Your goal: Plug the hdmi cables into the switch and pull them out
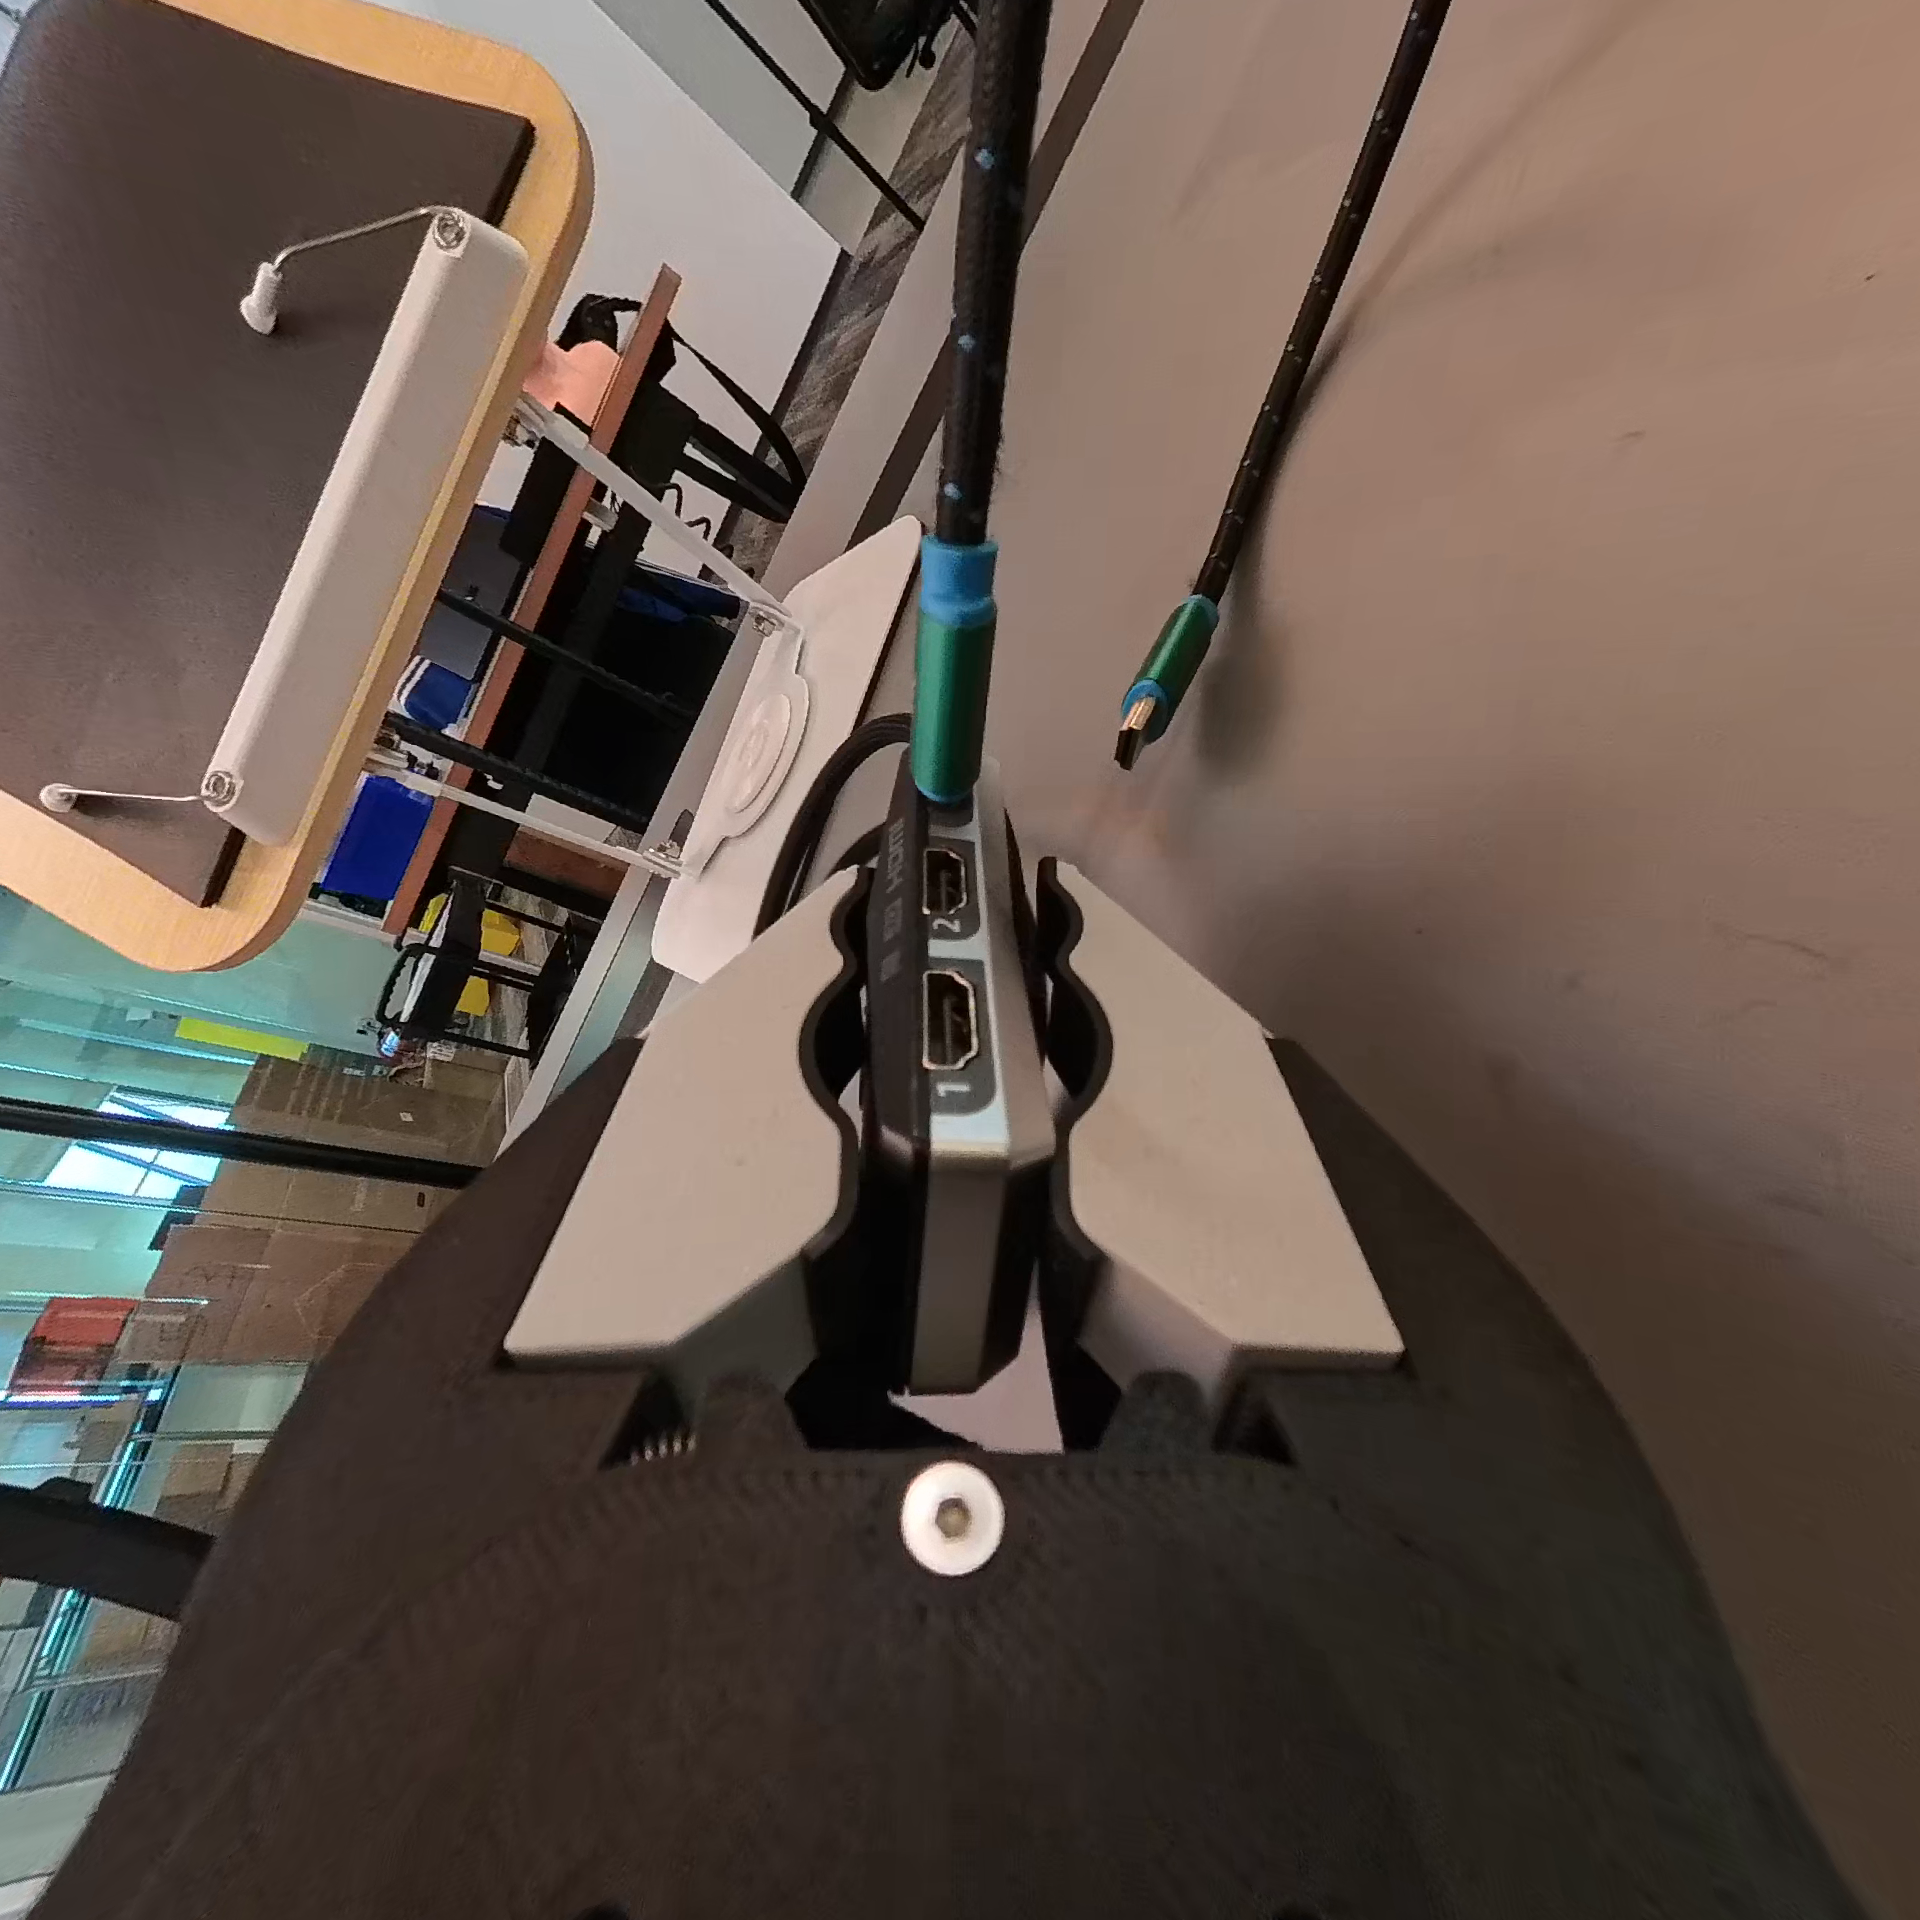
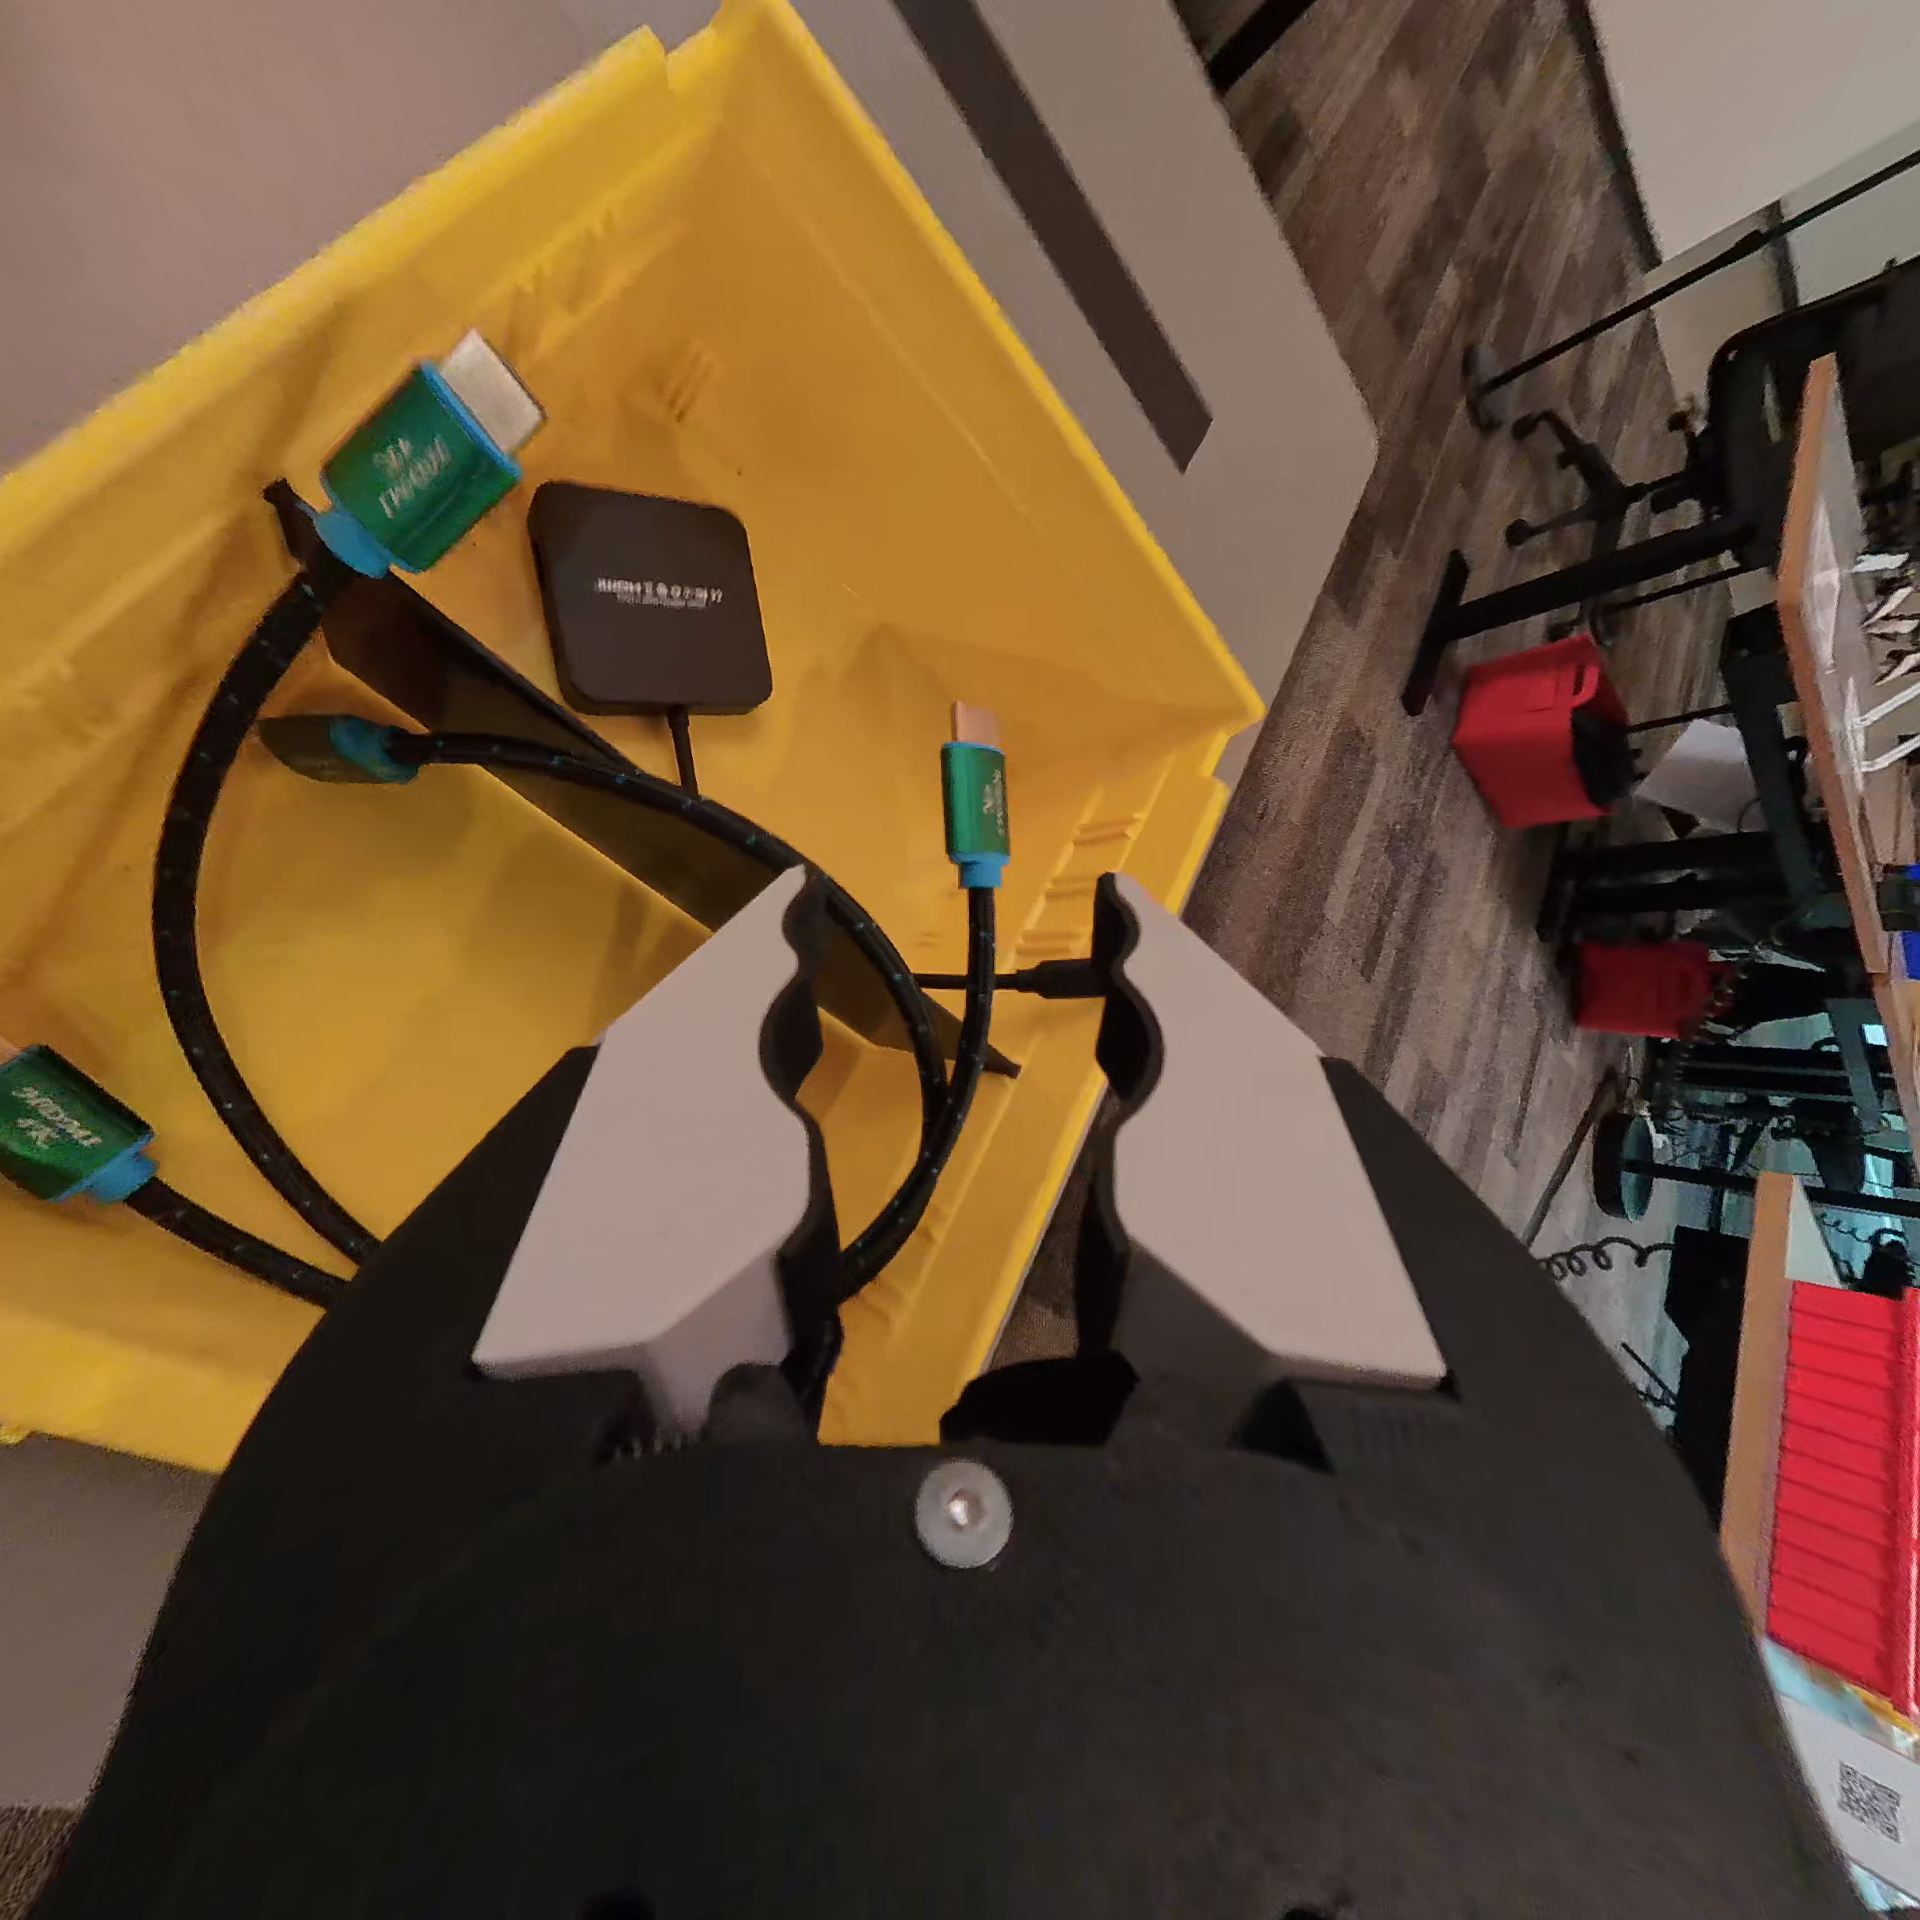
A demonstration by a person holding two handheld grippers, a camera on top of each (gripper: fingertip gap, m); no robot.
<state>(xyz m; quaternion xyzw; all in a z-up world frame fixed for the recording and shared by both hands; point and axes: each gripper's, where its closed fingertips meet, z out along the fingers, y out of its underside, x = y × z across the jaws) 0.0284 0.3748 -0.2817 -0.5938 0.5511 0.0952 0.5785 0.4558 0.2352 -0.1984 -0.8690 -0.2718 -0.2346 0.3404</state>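
Observation:
My left gripper (image 1: 948, 883) is shut on the HDMI switch (image 1: 966, 1143), a flat black and silver box held on edge. Two numbered ports (image 1: 951, 1023) face me, both empty. A braided cable with a green and blue plug (image 1: 951, 686) sits in the switch's far end. A second, thinner cable's green plug (image 1: 1164, 675) lies loose on the beige table. My right gripper (image 2: 956, 904) is open above a yellow bin (image 2: 831, 312). The bin holds several green-plugged HDMI cables (image 2: 426, 478) and a black square box (image 2: 649, 603). One thin cable (image 2: 975, 800) runs between my fingers, untouched.
A black divider (image 2: 468, 665) crosses the bin. A wooden board with a brown pad and a white bar (image 1: 343, 499) stands at the left, and a white plate (image 1: 842, 623) lies behind the switch. Red bins (image 2: 1538, 727) and desk legs stand on the carpet to the right. My right fingertips sit around 45 cm from my left ones.

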